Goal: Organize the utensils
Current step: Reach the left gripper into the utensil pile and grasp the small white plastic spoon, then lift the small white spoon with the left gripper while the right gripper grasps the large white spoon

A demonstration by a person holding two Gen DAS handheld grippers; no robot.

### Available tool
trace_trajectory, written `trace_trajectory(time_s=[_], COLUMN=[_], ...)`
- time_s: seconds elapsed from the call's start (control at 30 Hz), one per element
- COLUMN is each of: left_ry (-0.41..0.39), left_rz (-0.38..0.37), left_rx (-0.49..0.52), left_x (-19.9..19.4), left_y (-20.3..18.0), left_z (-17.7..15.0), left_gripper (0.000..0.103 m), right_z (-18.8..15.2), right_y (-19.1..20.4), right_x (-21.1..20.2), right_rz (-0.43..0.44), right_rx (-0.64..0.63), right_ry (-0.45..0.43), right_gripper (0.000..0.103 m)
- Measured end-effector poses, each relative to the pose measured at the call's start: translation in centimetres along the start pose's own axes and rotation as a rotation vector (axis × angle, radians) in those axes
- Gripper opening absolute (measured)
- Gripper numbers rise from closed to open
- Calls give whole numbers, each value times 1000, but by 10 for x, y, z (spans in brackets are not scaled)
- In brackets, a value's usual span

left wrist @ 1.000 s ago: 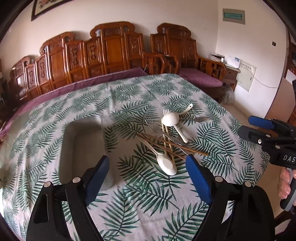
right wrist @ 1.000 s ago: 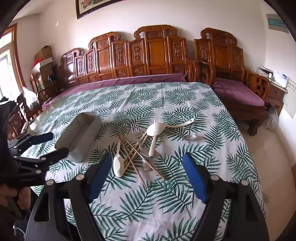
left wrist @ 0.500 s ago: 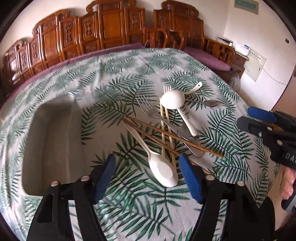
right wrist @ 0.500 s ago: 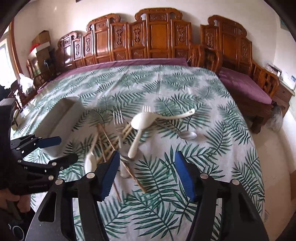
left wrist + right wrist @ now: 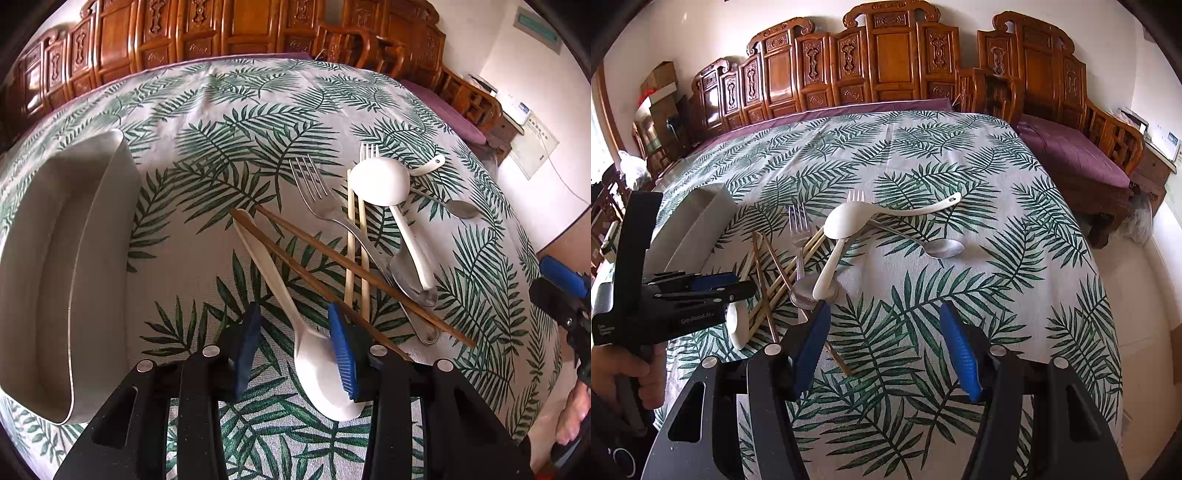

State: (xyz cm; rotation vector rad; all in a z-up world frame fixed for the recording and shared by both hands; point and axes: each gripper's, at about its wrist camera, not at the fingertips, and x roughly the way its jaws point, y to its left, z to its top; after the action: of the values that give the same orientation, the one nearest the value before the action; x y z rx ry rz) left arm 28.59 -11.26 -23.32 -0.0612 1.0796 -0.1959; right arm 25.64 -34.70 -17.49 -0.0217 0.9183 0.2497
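Closing left gripper (image 5: 291, 341) straddled nearest white spoon (image 5: 317, 365), not yet clamped | right gripper (image 5: 882, 347) gaped over bare tablecloth (image 5: 960, 166) | chopsticks, forks, spoons were heaped mid-table | grey tray (image 5: 55, 258) was empty; nothing sorted

- Pretty bright, soft daylight all over, strongest off the left edge in the right wrist view.
- Only faint shadows under the utensils.
- Heavy fisheye bending, black corners.
- Sharp enough mid-frame, mushy toward edges.
- Slight glare on carved wood (image 5: 894, 62).
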Motion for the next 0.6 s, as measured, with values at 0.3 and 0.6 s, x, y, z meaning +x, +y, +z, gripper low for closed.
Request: trace_trajectory(time_s=[0.3, 0.6], left_ry=[13, -42], left_rz=[4, -26], left_rx=[-41, -35], left_x=[-1, -33], left_y=[8, 19], left_z=[2, -8], left_gripper=[7, 6], right_z=[0, -2], right_y=[6, 11], right_x=[-3, 2], right_rz=[-4, -11], right_rx=[-22, -32], right_ry=[-9, 2], right_gripper=[64, 64])
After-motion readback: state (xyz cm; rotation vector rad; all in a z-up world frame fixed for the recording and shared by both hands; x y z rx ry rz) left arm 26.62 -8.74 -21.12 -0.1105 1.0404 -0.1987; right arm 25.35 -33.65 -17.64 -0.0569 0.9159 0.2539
